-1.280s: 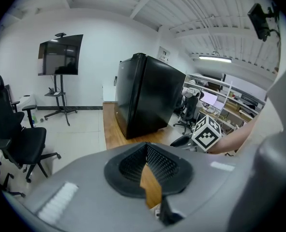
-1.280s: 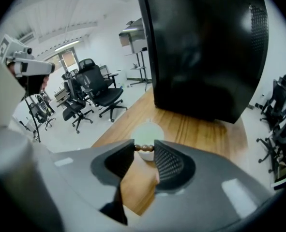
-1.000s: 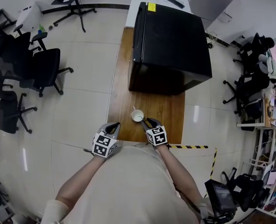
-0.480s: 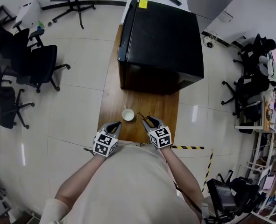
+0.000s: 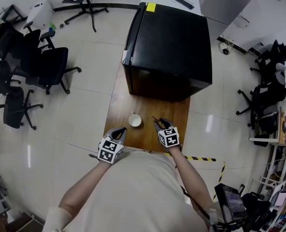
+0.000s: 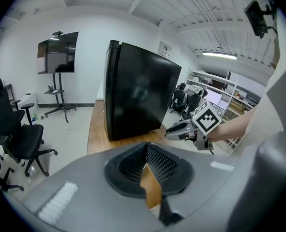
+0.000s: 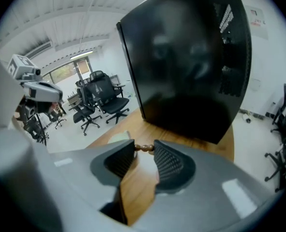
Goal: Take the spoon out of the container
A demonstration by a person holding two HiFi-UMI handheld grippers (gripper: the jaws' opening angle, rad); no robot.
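The right gripper (image 5: 160, 123) holds the spoon (image 7: 143, 148): in the right gripper view its jaws stand partly apart, and the brown, beaded handle bridges the gap between the two tips. In the head view a thin dark part of the spoon sticks up and to the left from those tips. The spoon is out of the container (image 5: 135, 120), a small white cup that stands alone on the wooden table (image 5: 126, 98), just to the left of the right gripper and apart from it. A pale shape shows behind the left-hand jaw in the right gripper view (spoon bowl or cup, I cannot tell which).

The left gripper (image 5: 120, 131) hovers over the near left edge of the table, its jaw tips drawn together with nothing between them.

Behind the container stands a black fridge (image 5: 169, 47) at the far end of the table. A yellow sticker (image 5: 157, 7) sits on its top near the back edge, its print too small to read. A wall notice (image 6: 164, 49) and a second sheet (image 7: 258, 17) with red marks are equally unreadable. The marker cube (image 6: 206, 120) on the right gripper bears a black-and-white square code, not letters. Yellow-and-black tape (image 5: 201, 158) runs along the floor beside the table.
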